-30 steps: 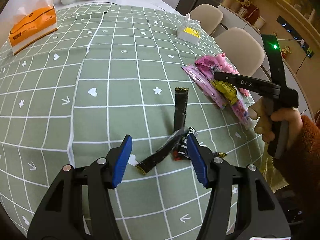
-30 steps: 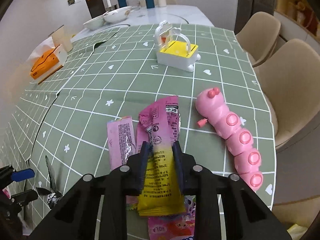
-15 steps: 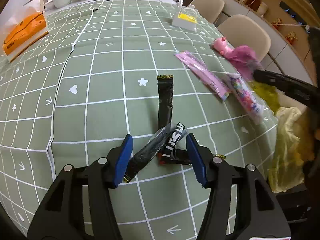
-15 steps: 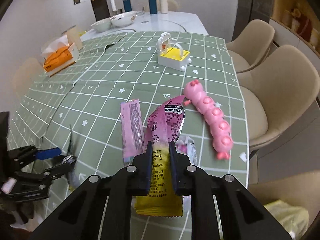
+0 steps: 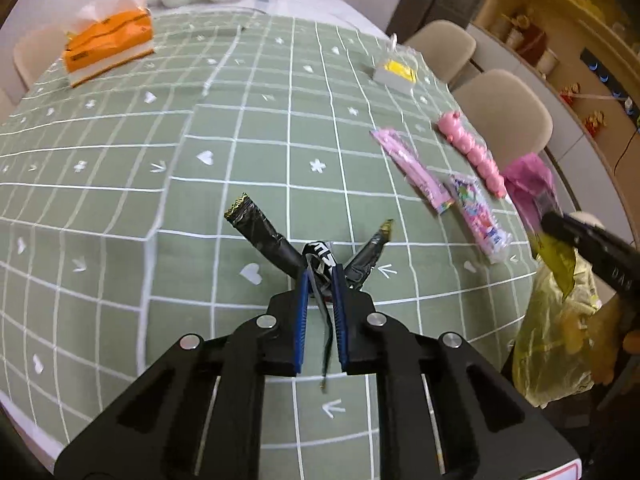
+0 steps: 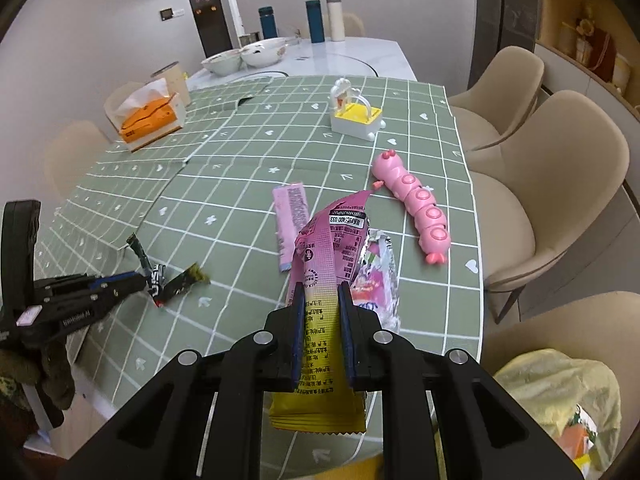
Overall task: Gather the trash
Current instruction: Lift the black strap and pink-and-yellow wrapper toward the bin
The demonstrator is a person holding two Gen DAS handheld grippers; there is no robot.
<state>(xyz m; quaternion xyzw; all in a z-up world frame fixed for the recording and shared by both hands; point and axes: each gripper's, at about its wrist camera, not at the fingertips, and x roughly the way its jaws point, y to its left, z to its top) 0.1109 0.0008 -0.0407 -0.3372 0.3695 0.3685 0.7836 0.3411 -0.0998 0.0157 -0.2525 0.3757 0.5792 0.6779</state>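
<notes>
Now your left gripper [image 5: 320, 280] is clenched on a bunch of black wrappers [image 5: 316, 258]; its jaws have just been closing, and the blue pads [image 5: 301, 312] pinch the crumpled middle of the bunch. One black strip [image 5: 260, 228] sticks out to the far left with a gold crimped end, another [image 5: 370, 254] to the far right, and a thin tail hangs down between the pads. Whether the bunch is clear of the green checked cloth [image 5: 240, 132] on the counter, you cannot tell from this view.

Your right gripper [image 6: 322, 304] is clenched on a pink-and-yellow packet [image 6: 324, 280], held up off the counter with its yellow end hanging below the pads and its pink end standing beyond them. Just past it, on the cloth near the right edge, lie a colourful printed wrapper [image 6: 380, 280] and a long pale pink wrapper [image 6: 290, 216], side by side. Right of those sits a pink caterpillar toy [image 6: 416, 204], well apart from the black wrappers.

Farther off stands a white and yellow toy [image 6: 356, 114], and at the far left an orange tissue box [image 6: 150, 118]. Below the near right edge of the counter hangs a yellow plastic bag [image 6: 556, 392], with something orange inside. Beige chairs [image 6: 560, 184] line the right side.
</notes>
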